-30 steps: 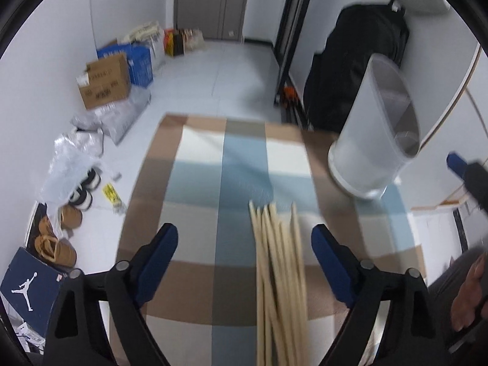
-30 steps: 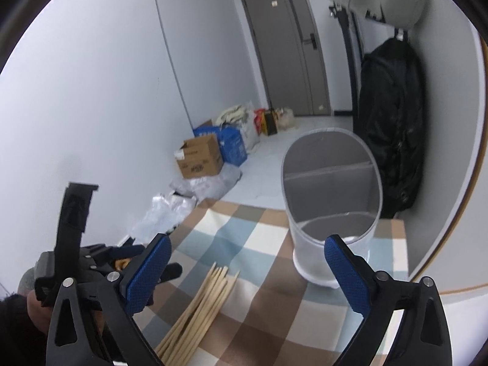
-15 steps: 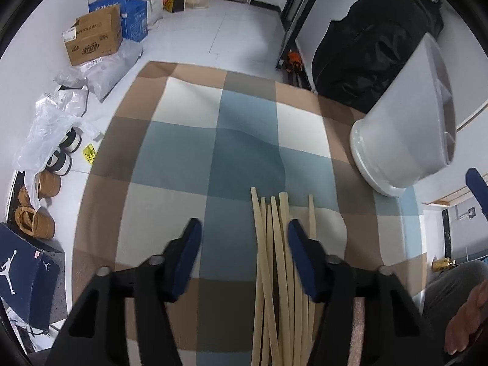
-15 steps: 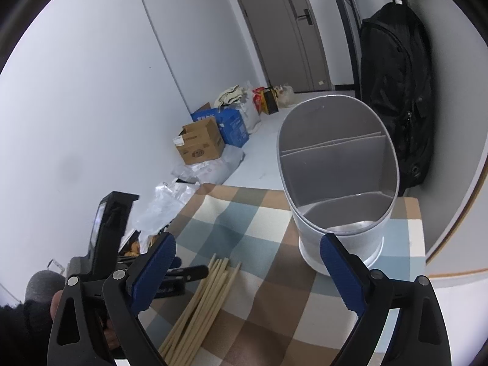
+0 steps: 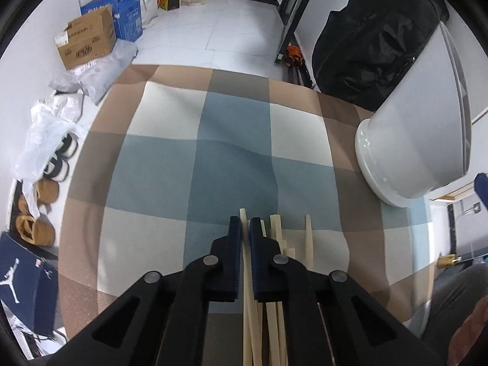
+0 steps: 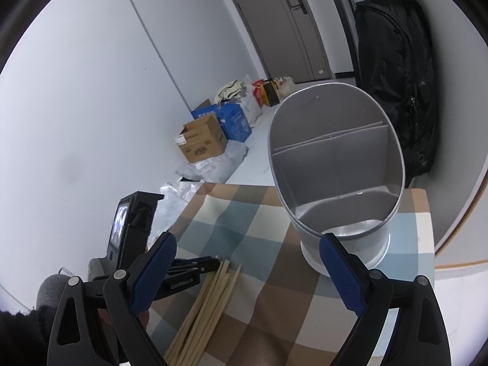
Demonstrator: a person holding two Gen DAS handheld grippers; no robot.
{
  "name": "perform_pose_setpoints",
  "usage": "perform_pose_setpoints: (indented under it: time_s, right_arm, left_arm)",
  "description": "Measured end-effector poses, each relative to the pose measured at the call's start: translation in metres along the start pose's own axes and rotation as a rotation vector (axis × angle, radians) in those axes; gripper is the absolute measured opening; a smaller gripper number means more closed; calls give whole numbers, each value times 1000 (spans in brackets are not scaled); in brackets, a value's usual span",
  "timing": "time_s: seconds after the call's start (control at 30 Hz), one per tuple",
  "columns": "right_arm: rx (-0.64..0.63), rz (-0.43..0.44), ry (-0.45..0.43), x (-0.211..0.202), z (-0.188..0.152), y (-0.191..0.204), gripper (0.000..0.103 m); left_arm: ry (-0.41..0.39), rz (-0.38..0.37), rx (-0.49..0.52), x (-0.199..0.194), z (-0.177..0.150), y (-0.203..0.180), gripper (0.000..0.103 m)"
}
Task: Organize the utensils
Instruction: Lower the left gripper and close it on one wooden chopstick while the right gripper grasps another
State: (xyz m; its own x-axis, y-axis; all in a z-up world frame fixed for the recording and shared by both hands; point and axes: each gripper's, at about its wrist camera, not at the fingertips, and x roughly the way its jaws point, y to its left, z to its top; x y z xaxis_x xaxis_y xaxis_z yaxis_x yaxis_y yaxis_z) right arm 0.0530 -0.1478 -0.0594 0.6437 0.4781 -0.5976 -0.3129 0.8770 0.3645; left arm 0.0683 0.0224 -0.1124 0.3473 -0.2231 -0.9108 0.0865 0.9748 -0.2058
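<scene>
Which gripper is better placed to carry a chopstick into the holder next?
Left. The left gripper is shut on one pale wooden chopstick from the bundle, while the right gripper is open and empty in front of the grey divided utensil holder.

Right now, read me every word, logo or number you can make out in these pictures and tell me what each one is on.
No words read clearly.
Jumpman figure logo, white, no letters: dark blue shoebox.
Print on the brown cardboard box: too blurred to read.
White print on the blue box: too blurred.
Small raised lettering on the left gripper, seen from the right wrist view: too small to read.
</scene>
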Motion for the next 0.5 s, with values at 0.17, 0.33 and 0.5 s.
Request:
perform_pose_setpoints:
  time_s: [0.17, 0.33, 0.5]
  right_arm:
    - [3, 0, 9, 2, 1, 0, 94]
    - [-17, -4, 38, 7, -3, 5, 87]
    - [-30, 19, 110, 20, -12, 10, 74]
  left_arm:
    - [-22, -23, -62, -8, 2, 13, 1]
    - [-54, -66, -127, -20, 4, 27, 1]
    - [-101, -98, -142, -30, 10, 30, 1]
